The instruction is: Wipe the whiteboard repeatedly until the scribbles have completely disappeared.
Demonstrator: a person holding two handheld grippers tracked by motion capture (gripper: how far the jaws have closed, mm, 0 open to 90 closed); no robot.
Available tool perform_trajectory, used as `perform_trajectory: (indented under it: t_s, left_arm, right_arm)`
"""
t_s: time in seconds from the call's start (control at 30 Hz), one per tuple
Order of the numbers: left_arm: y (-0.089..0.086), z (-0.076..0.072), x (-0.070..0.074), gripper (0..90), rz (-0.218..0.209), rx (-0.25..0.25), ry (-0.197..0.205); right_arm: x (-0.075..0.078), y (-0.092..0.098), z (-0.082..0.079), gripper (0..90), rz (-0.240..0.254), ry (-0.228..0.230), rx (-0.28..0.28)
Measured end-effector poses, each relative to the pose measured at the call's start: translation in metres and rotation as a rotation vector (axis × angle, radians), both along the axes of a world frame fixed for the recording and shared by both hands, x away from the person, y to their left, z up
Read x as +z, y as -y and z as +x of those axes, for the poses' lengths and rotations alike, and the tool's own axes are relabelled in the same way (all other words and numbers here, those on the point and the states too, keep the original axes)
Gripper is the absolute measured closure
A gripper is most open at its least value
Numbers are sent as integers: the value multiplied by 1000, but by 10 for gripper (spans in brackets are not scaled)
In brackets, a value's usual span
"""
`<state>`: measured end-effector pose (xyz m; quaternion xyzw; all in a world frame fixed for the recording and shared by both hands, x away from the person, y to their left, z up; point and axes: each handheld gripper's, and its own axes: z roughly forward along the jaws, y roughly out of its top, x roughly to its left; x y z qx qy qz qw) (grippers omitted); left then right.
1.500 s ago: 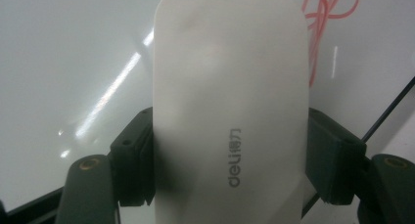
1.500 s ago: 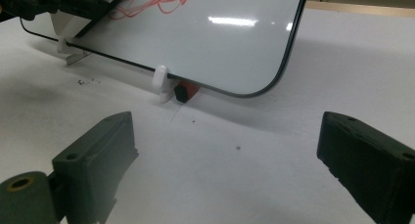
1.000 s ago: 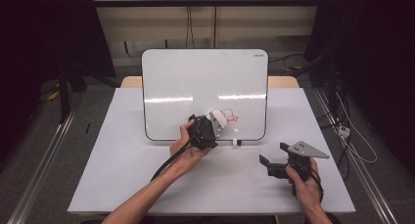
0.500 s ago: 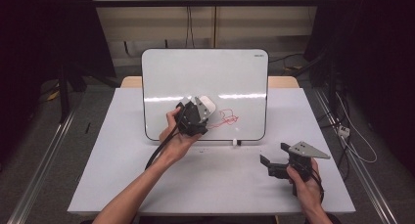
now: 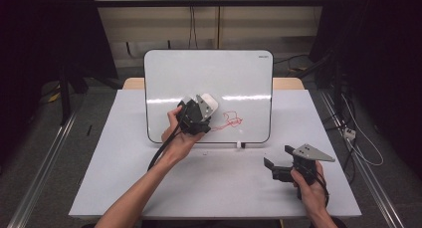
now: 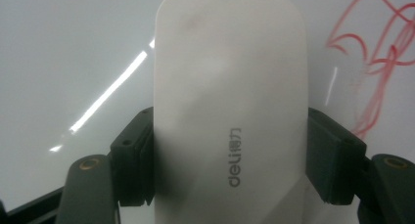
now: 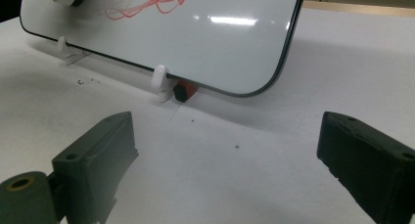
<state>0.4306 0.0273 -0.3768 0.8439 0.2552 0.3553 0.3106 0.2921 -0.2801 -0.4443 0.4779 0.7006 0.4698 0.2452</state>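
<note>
A white whiteboard (image 5: pixel 209 73) stands tilted back on the table, with a red scribble (image 5: pixel 230 121) low on its right half. My left gripper (image 5: pixel 200 108) is shut on a white board eraser (image 5: pixel 208 102) and holds it at the board's face, just left of the scribble. In the left gripper view both pads clamp the eraser (image 6: pixel 230 111) by its sides, and the red scribble (image 6: pixel 377 62) lies to its right. My right gripper (image 5: pixel 277 157) rests open on the table at the right, nothing between its jaws (image 7: pixel 225 150), facing the board's lower edge.
Small white clips (image 7: pixel 159 77) prop up the board's bottom edge, and a red-and-black object (image 7: pixel 185 91) lies under it beside one clip. The grey tabletop (image 5: pixel 219 183) spreads in front of the board. Cables hang on the wall behind.
My left gripper with the eraser has risen up and to the left over the board, from its bottom edge to beside the scribble. The right gripper has stayed where it was.
</note>
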Motion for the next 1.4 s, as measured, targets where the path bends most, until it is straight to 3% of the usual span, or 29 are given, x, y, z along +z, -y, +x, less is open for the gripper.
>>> perform_trajectory:
  t_s: [0.4, 0.5, 0.53, 0.6, 0.7, 1.03, 1.4]
  left_arm:
    - [42, -23, -24, 305, 28, -78, -4]
    - [55, -31, -33, 306, 59, -111, -5]
    - [58, -33, -35, 306, 76, -102, 10]
    - [57, -31, -33, 306, 66, -103, -2]
    - [57, -32, -33, 307, 89, -110, 4]
    - [54, -26, -27, 307, 105, -116, -6]
    - [41, -15, -14, 307, 83, -91, -1]
  right_arm:
    - [0, 1, 0, 74, 0, 3, 2]
    - [1, 0, -1, 74, 0, 2, 1]
    - [1, 0, -1, 74, 0, 3, 2]
    - [1, 1, -1, 74, 2, 3, 2]
    - [1, 2, -1, 74, 4, 4, -1]
    - [1, 3, -2, 73, 5, 2, -3]
    - [1, 3, -2, 74, 5, 2, -2]
